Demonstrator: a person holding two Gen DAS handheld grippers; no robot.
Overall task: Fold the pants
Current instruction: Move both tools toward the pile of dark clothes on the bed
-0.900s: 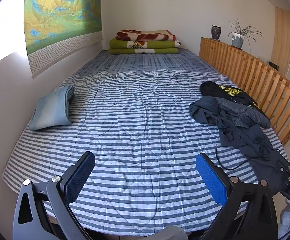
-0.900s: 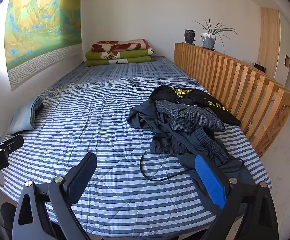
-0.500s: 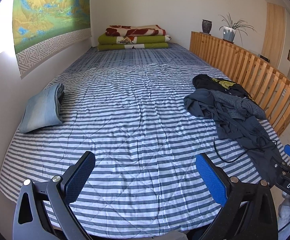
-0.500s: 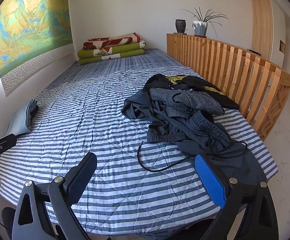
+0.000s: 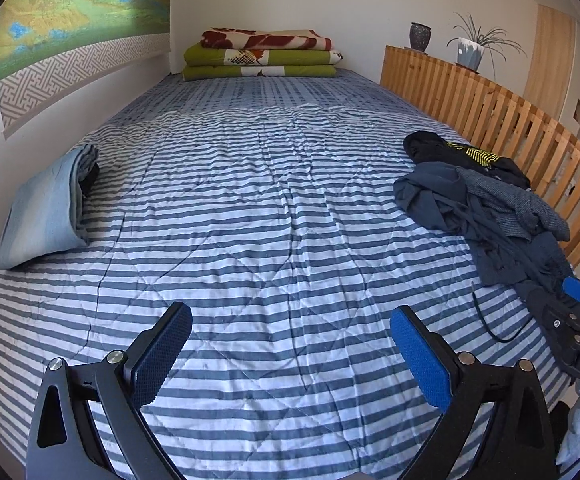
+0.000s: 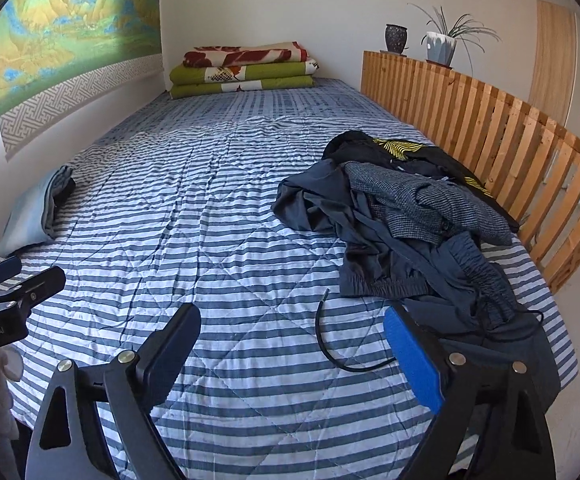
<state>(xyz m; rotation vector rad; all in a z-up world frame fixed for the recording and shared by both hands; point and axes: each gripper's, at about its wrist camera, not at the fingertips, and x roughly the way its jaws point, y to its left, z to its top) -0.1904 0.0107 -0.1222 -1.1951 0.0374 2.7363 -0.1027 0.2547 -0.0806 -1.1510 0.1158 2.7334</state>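
Note:
A heap of dark clothes lies on the right side of the striped bed, by the wooden rail. Its nearest piece is dark navy pants with a gathered waistband and a black drawstring trailing onto the cover. The same heap sits at the right in the left wrist view. My right gripper hovers open above the bed's near edge, its right finger just before the pants. My left gripper is open over bare cover, holding nothing.
A folded light-blue garment lies by the left wall. Folded green and red blankets are stacked at the bed's far end. A slatted wooden rail runs along the right, with a vase and a potted plant on top.
Both grippers have advanced a little over the bed's near edge, and the clothes heap now looks closer in the right wrist view. Both stay open.

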